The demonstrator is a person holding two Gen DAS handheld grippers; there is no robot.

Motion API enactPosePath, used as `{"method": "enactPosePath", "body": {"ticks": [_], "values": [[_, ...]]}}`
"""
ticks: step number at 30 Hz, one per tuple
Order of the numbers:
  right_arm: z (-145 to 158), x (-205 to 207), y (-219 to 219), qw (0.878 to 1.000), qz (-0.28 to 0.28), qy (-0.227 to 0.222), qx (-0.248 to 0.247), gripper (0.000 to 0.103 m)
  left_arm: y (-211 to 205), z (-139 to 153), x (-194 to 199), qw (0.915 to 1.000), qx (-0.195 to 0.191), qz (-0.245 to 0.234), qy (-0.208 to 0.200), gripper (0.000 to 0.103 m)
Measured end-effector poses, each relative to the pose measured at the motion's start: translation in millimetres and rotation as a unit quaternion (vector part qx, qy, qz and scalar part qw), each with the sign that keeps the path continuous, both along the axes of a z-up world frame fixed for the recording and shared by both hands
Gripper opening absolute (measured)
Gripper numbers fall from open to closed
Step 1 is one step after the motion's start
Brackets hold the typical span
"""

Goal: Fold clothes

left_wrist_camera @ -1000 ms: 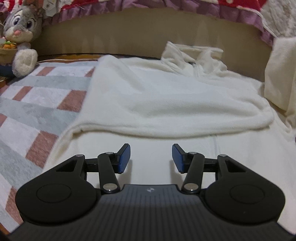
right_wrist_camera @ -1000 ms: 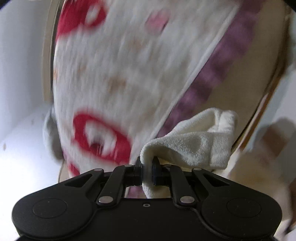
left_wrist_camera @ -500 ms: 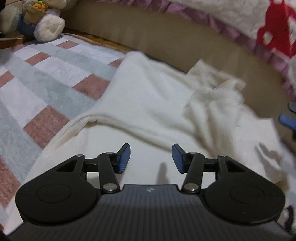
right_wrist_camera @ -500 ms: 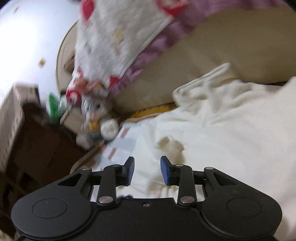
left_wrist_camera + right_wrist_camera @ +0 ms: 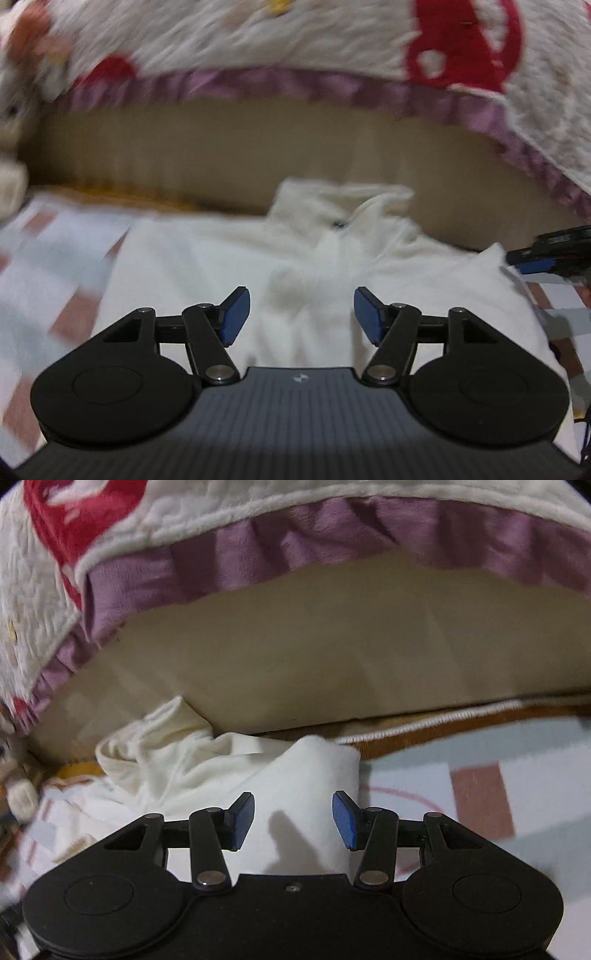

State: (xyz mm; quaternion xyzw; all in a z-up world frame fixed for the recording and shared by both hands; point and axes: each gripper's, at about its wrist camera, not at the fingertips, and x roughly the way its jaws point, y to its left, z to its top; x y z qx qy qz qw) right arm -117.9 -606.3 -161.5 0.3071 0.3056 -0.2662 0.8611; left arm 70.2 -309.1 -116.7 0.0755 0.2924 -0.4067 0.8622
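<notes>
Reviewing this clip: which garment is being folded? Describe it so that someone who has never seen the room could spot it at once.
Find the tan bed base under the red-and-white blanket with a purple frill. On the checked rug at its foot lies the cream fleece garment, its collar nearest the bed. It is the only plain, unpatterned cloth there.

Cream garment [image 5: 303,258] on checked rug [image 5: 517,775]

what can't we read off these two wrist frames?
- Near part of the cream fleece garment: hidden by the left gripper body, left wrist view.
- Plush toy: motion-blurred, cut by left edge.
- Right gripper: its body hides the fold's near end, right wrist view.
- Garment's whole outline: in neither view.
</notes>
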Motion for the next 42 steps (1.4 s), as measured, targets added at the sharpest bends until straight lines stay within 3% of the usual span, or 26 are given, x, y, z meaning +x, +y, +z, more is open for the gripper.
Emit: {"method": "enactPosePath", "body": {"ticks": [3,6,8,9,10,11,13,16,18,21,23,25,27,30,32,35,36,37,39,41,42], "values": [[-13,2,-14,1.0,-0.014,-0.002,0.018,0.053,-26,-2,-5,0.9993,0.027,-0.025,-0.01,0.074],[-31,-5,-34,0.994,-0.047,-0.038,0.093,0.054,-46,-21,-6,0.994,0.101,-0.04,-0.016,0.078],[-39,-7,-36,0.991,-0.055,-0.043,0.118,0.061,-49,-33,-5,0.99,0.132,-0.039,-0.031,0.076],[-42,-6,-35,0.99,-0.057,-0.04,0.121,0.063,-48,-38,-5,0.9886,0.14,-0.038,-0.04,0.064],[-44,-4,-33,0.991,-0.055,-0.033,0.116,0.066,-47,-43,-5,0.987,0.148,-0.037,-0.049,0.008],[-46,-1,-31,0.992,-0.052,-0.026,0.109,0.068,-46,-45,-5,0.9858,0.153,-0.036,-0.06,0.008],[-50,2,-27,0.995,-0.034,-0.028,0.086,0.068,-38,-33,-12,0.9855,0.134,-0.032,-0.099,0.008],[-50,1,-21,0.999,-0.014,-0.024,0.015,0.018,-13,8,-18,0.9866,0.055,0.015,-0.153,0.008],[-44,-2,-19,0.999,-0.01,-0.038,-0.003,0.013,3,25,-16,0.9858,0.014,0.038,-0.163,0.008],[-27,0,-16,0.998,-0.023,-0.05,-0.044,0.011,19,20,0,0.9899,0.007,0.051,-0.132,0.008],[-19,-8,-18,0.996,-0.043,-0.066,-0.044,0.01,31,4,11,0.9936,0.002,0.053,-0.099,0.009],[-16,-9,-19,0.995,-0.054,-0.067,-0.043,0.01,34,-16,21,0.9956,0.027,0.058,-0.069,0.014],[-24,-2,-20,0.997,-0.052,-0.037,-0.048,0.01,35,-31,25,0.9959,0.051,0.056,-0.05,0.019],[-32,6,-20,0.997,-0.057,-0.001,-0.056,0.01,40,-42,23,0.9925,0.076,0.08,-0.053,0.031],[-28,9,-18,0.996,-0.051,0.008,-0.071,0.01,43,-40,20,0.9879,0.091,0.113,-0.055,0.049],[-22,10,-15,0.991,-0.07,0.052,-0.102,0.012,53,-37,18,0.9809,0.114,0.145,-0.062,0.056],[-20,9,-15,0.988,-0.082,0.07,-0.111,0.013,58,-36,18,0.9805,0.113,0.149,-0.06,0.057],[-17,8,-16,0.986,-0.097,0.081,-0.109,0.021,66,-34,19,0.9847,0.092,0.139,-0.053,0.057],[-3,1,-9,0.989,-0.106,0.051,-0.084,0.023,71,-30,20,0.9872,0.076,0.126,-0.06,0.057],[8,-4,-1,0.997,-0.064,-0.017,-0.043,0.04,70,-26,23,0.9893,0.069,0.109,-0.069,0.06],[14,-6,2,0.998,-0.04,-0.053,-0.021,0.041,67,-25,25,0.991,0.062,0.097,-0.068,0.06]]}}
